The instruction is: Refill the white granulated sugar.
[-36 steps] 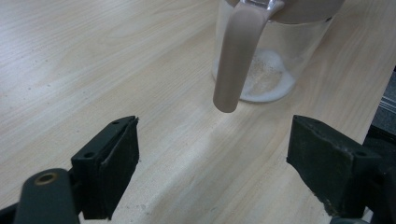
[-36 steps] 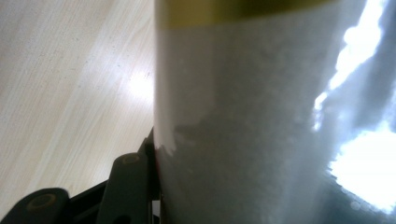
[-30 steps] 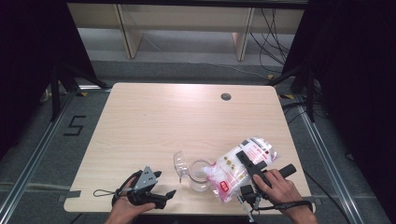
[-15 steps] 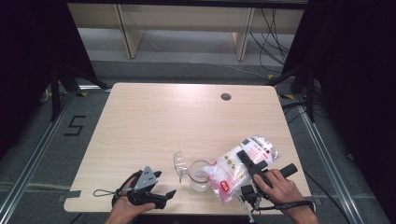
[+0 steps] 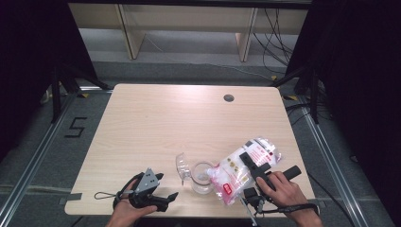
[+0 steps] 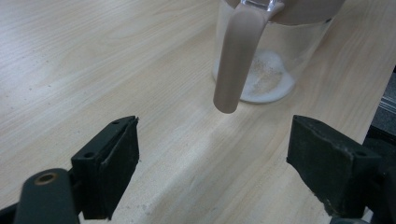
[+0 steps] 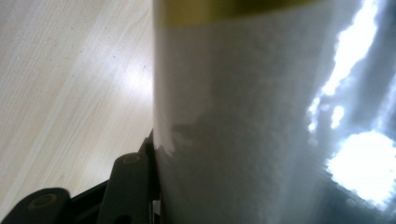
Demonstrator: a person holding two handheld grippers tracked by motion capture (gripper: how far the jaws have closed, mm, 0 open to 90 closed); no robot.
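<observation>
My right claw (image 5: 249, 166) is clamped on the white bag (image 5: 241, 166) at roughly half spread; in the right gripper view the bag's frosted plastic sits flat against the one jaw I can see, a gold band near its top edge. In the high view the bag is tipped down toward the left, its lower end at the rim of the clear pitcher (image 5: 202, 177), red label facing up. My read is that it's mid-pour: in the left gripper view there's a thin layer of white powder (image 6: 264, 79) on the pitcher floor, so a bit is in, but the bag looks fat, so most of it is left to go. I can't tell from here whether powder is flowing right now. My left claw (image 5: 166, 198) is released, jaws wide apart with nothing between them, low over the worktop (image 5: 165, 123) just left of the pitcher, not touching it; the pitcher's handle (image 6: 236, 58) hangs right in front of its camera. The pitcher stands upright near the front edge of the worktop, its lid flipped open to the left. What's left, I think: finish emptying, set the bag down, close the lid.
</observation>
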